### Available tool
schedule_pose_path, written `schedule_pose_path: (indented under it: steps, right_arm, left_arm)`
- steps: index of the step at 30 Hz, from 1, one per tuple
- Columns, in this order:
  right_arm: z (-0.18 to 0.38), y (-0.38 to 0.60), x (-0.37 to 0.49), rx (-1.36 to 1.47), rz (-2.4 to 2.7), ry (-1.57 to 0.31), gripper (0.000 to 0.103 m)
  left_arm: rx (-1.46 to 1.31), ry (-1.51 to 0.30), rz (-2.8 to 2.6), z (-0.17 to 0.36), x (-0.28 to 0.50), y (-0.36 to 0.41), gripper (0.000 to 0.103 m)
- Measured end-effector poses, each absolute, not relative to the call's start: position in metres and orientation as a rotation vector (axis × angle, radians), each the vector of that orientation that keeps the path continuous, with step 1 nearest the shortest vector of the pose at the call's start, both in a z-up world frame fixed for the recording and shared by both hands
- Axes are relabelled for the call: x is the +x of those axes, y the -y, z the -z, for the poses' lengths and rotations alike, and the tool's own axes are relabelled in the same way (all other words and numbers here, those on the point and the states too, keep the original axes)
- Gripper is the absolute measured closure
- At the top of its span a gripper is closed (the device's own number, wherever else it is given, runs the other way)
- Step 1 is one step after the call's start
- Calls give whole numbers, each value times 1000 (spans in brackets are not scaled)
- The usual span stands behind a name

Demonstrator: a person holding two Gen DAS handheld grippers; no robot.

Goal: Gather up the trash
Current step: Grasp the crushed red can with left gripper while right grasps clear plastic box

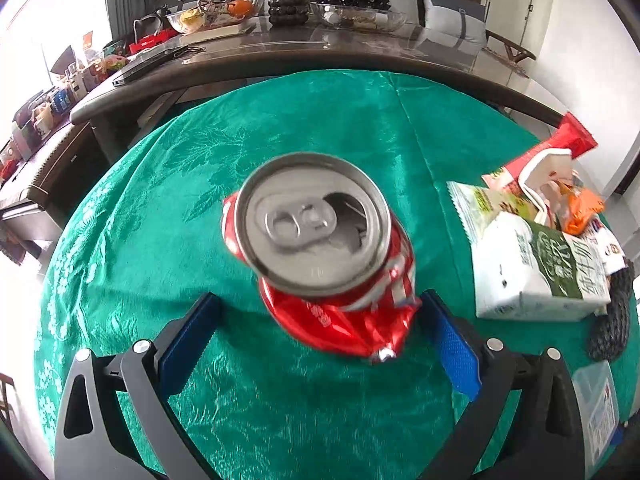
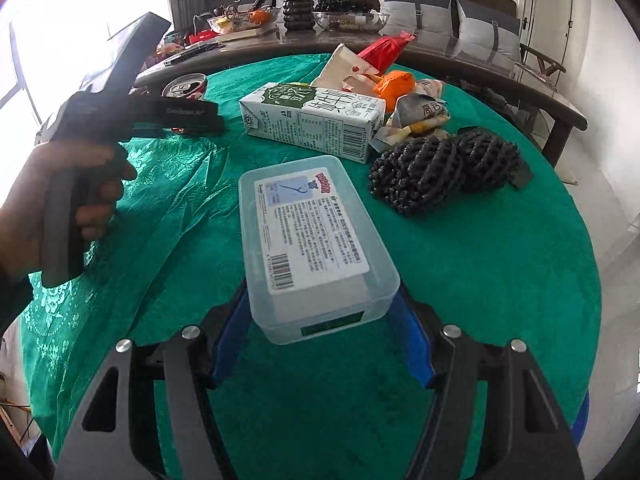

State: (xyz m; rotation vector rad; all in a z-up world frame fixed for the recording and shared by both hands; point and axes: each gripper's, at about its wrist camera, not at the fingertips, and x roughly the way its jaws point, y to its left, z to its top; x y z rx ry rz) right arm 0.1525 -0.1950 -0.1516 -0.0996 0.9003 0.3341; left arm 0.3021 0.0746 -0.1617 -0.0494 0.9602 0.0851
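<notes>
Both grippers point steeply down at a round table draped in a green patterned cloth (image 2: 480, 280). Right gripper (image 2: 322, 316): its blue pads (image 2: 230, 332) press against the two long sides of a translucent plastic box (image 2: 316, 240) with a white printed label, gripping it at its near end, jaws about half open. Left gripper (image 1: 320, 320): jaws spread wide around a dented red soda can (image 1: 324, 256) that stands upright with its opened top toward the camera; the right blue pad (image 1: 452, 344) lies against or just beside the can's crumpled lower wall, the left pad stands clearly apart, so the can is not clamped. In the right wrist view the left gripper's dark body and the hand (image 2: 80, 200) holding its grip appear left of the plastic box, with the can beyond them near the far rim of the cloth. Behind the plastic box lies a green-and-white milk carton (image 2: 316, 120) on its side; beyond the carton sits a heap of wrappers (image 2: 384, 76), red, orange and cream. Right of the box, touching the carton's corner area, rests a black knitted mesh item (image 2: 444, 168). Beyond the cloth stands a dark dining table (image 1: 360, 44) bearing glass bowls (image 1: 360, 16) and a potted plant (image 1: 288, 4).
</notes>
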Motion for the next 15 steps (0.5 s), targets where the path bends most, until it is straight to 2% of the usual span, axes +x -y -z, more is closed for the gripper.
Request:
schedule_pose_path:
  steps: [3, 5, 6, 11, 15]
  right_arm:
    - [152, 196, 152, -94, -335, -901, 38]
    - [152, 196, 152, -94, -336, -901, 38]
    - [152, 196, 152, -93, -336, -901, 38]
    - [152, 199, 152, -78, -336, -898, 38]
    - [151, 204, 153, -58, -269, -894, 39]
  left_arm:
    - [-38, -964, -106, 162, 313, -74, 6]
    - [-31, -944, -89, 160, 314, -75, 21]
    - [-22, -931, -68, 158, 312, -75, 37]
    - [33, -918, 8, 155, 297, -75, 39]
    - [91, -912, 134, 151, 249, -65, 39]
